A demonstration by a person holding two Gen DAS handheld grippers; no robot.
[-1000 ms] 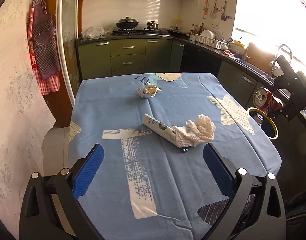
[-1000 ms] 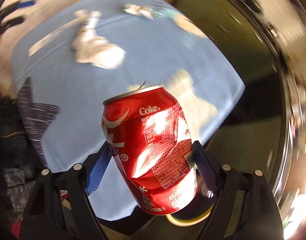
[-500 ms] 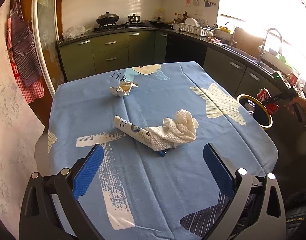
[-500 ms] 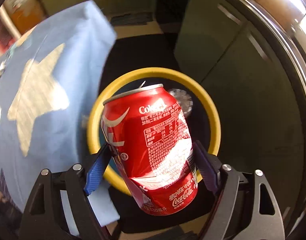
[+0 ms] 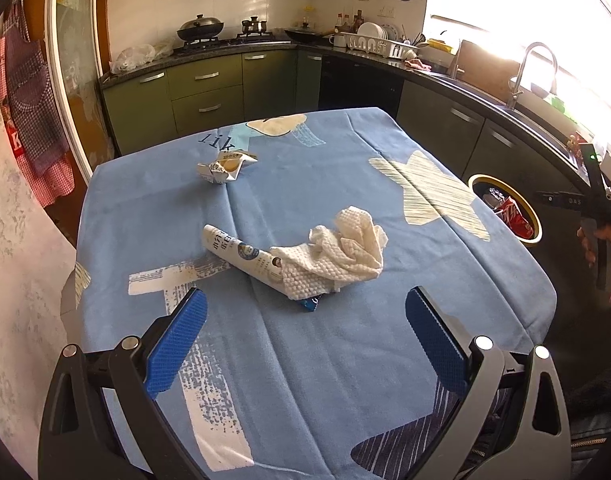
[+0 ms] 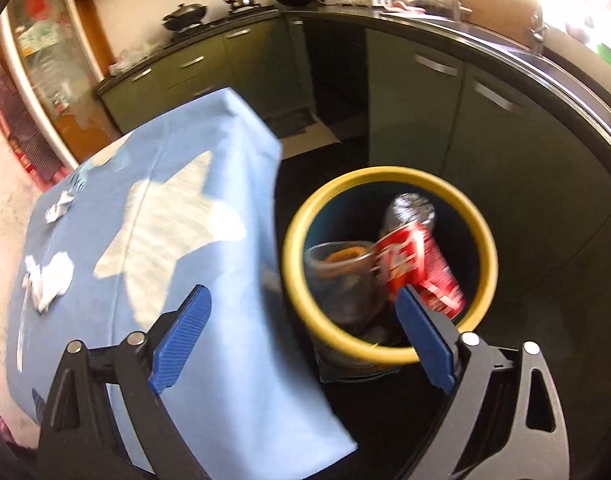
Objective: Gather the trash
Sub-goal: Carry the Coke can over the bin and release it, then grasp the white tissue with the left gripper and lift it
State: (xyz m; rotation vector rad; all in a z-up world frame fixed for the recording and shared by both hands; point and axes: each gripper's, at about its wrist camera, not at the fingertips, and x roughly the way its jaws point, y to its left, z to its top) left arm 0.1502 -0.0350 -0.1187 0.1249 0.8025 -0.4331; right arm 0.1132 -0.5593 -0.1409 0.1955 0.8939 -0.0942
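A red Coke can (image 6: 419, 264) lies inside the yellow-rimmed bin (image 6: 385, 174) beside the table, next to a clear cup (image 6: 337, 268); the can also shows in the left wrist view (image 5: 515, 216). My right gripper (image 6: 305, 336) is open and empty above the bin's near rim. My left gripper (image 5: 305, 344) is open and empty over the near part of the blue tablecloth (image 5: 265, 360). Ahead of it lie a crumpled white paper towel (image 5: 341, 252) on a rolled printed wrapper (image 5: 241, 252), and a small blue scrap (image 5: 309, 303). A crushed carton (image 5: 225, 166) lies farther back.
Green kitchen cabinets (image 5: 209, 96) and a dark counter with a sink (image 5: 533, 76) wrap around the back and right. The bin (image 5: 505, 208) stands off the table's right edge. An apron (image 5: 29, 120) hangs on the left wall.
My right gripper opened and let the Coke can drop into the bin. The left gripper shifted slightly over the table and stayed open.
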